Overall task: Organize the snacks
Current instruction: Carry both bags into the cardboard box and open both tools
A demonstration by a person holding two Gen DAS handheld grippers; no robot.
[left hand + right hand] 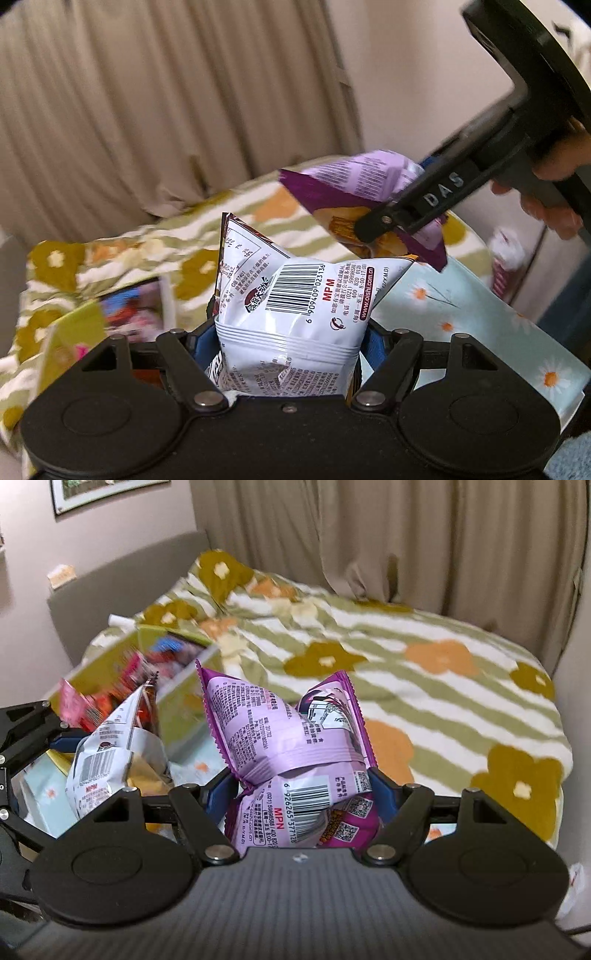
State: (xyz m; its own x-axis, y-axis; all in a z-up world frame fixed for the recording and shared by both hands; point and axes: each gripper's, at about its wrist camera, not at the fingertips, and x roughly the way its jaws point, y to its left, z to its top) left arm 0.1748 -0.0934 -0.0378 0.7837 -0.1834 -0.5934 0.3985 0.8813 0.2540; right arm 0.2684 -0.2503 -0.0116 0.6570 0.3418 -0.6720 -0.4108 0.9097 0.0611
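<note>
My left gripper (290,338) is shut on a white snack bag (295,295) with a barcode, held up in the air. My right gripper (303,786) is shut on a purple snack bag (288,738), also held up. In the left wrist view the right gripper (373,225) shows at the upper right, clamped on the purple bag (354,184). In the right wrist view the left gripper's linkage (26,720) shows at the left edge with the white bag (110,753) beside it. A yellow-green box (122,664) holding several snack packs lies on the bed beyond both bags.
A bed with a green-striped, flower-patterned blanket (406,686) fills the scene. A light blue daisy-print surface (461,306) lies below the grippers. Beige curtains (406,535) hang behind the bed, and a grey headboard (122,576) stands at the left. The box (74,332) is blurred in the left wrist view.
</note>
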